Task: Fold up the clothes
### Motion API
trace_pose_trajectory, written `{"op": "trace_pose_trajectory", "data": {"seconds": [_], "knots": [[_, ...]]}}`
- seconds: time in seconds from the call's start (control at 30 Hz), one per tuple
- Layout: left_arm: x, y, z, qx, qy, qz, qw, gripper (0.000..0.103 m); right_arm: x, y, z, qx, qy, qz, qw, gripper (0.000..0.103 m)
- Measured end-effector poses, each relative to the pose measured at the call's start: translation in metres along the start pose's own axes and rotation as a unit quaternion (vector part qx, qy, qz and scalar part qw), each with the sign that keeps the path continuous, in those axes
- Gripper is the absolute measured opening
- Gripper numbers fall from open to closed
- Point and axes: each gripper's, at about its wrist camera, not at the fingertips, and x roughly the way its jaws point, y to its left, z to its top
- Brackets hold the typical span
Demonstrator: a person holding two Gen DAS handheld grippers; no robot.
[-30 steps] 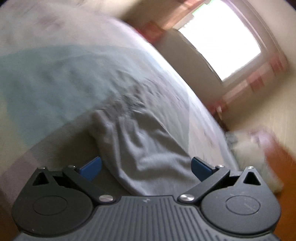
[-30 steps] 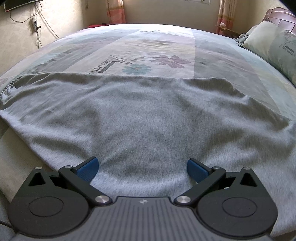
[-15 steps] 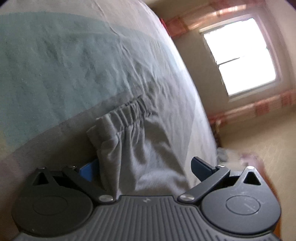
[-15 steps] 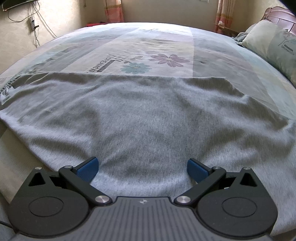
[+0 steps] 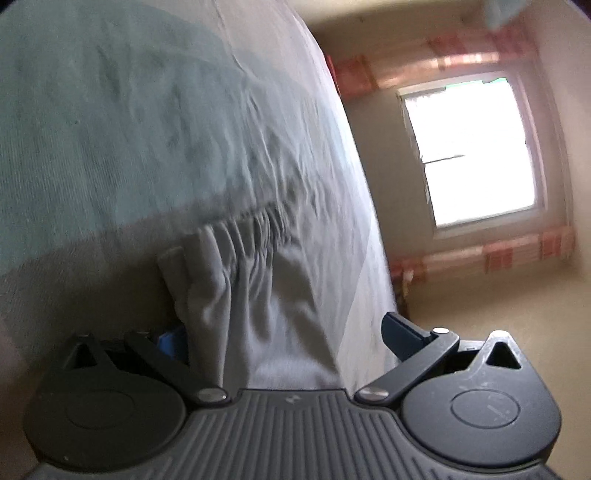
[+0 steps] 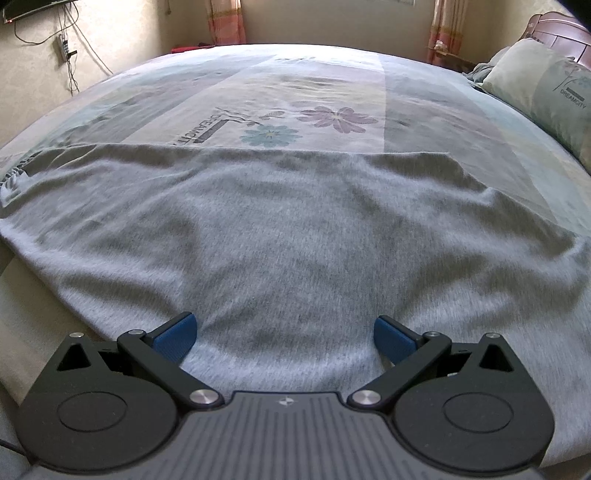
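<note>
A grey garment (image 6: 295, 229) lies spread flat across the bed, its gathered elastic waistband (image 6: 13, 181) at the far left edge. In the left wrist view that waistband (image 5: 240, 236) sits close ahead, and the grey cloth (image 5: 266, 314) runs down between the wide-apart jaws of my left gripper (image 5: 288, 339), which is open. The cloth hides most of the left blue pad (image 5: 171, 341). My right gripper (image 6: 284, 338) is open too, low over the garment's near edge, with its blue pads (image 6: 177, 336) resting on or just above the fabric.
The bed sheet (image 6: 273, 122) has a flower print and pale colour blocks. A pillow (image 6: 546, 96) and a wooden headboard (image 6: 557, 33) are at the far right. A bright window (image 5: 469, 155) with curtains fills the wall beyond the bed. Cables (image 6: 70, 51) hang on the left wall.
My left gripper has rolled and come closer to the waistband, so the cloth now covers its left pad. The right gripper and the spread garment have hardly moved.
</note>
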Motion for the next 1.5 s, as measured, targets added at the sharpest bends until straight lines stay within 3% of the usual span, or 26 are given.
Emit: {"op": "trace_pose_trajectory", "data": {"seconds": [0.23, 0.4, 0.67, 0.73, 0.8, 0.83, 0.93, 1.03, 1.1, 1.13, 1.2, 1.37, 1.5], "knots": [[0.009, -0.011, -0.012, 0.066, 0.029, 0.012, 0.9973, 0.102, 0.0, 0.0, -0.001, -0.001, -0.002, 0.0, 1.0, 0.103], [0.019, -0.011, 0.002, 0.064, -0.015, 0.025, 0.9975, 0.102, 0.0, 0.0, -0.002, -0.001, -0.003, 0.001, 1.0, 0.103], [0.027, -0.021, -0.017, 0.146, -0.004, 0.032, 0.9888, 0.095, -0.002, -0.001, -0.004, 0.0, -0.01, 0.002, 1.0, 0.103], [0.028, -0.021, -0.01, 0.138, -0.012, 0.03, 0.9899, 0.094, -0.002, -0.001, -0.005, 0.0, -0.012, 0.001, 1.0, 0.103], [0.033, -0.023, -0.003, 0.135, -0.036, 0.043, 0.9893, 0.074, -0.003, -0.001, -0.005, 0.0, -0.011, 0.001, 1.0, 0.103], [0.033, -0.02, -0.001, 0.134, -0.046, 0.05, 0.9887, 0.07, -0.003, -0.001, -0.004, 0.0, -0.01, 0.001, 1.0, 0.103], [0.032, -0.019, -0.004, 0.148, -0.055, 0.053, 0.9861, 0.067, -0.004, -0.003, -0.005, 0.001, -0.008, 0.004, 1.0, 0.103], [0.03, -0.024, -0.009, 0.185, -0.039, 0.065, 0.9799, 0.055, -0.004, -0.003, -0.006, 0.001, -0.01, 0.006, 1.0, 0.103], [0.028, -0.021, -0.007, 0.18, -0.04, 0.081, 0.9795, 0.025, -0.004, -0.001, -0.006, 0.002, -0.011, 0.002, 1.0, 0.103], [0.026, -0.019, -0.006, 0.174, -0.041, 0.088, 0.9799, 0.02, -0.003, -0.001, -0.005, 0.001, -0.009, 0.001, 1.0, 0.103], [0.02, -0.013, -0.002, 0.176, -0.037, 0.093, 0.9794, 0.017, -0.003, -0.001, -0.003, -0.001, -0.004, 0.002, 1.0, 0.103], [0.019, -0.037, -0.005, 0.248, -0.025, 0.117, 0.9614, 0.017, -0.004, -0.004, 0.014, 0.004, 0.038, 0.022, 0.999, 0.103], [0.007, -0.066, -0.014, 0.321, -0.026, 0.105, 0.9409, 0.017, -0.013, 0.001, 0.038, 0.053, 0.029, 0.096, 0.994, 0.103]]}}
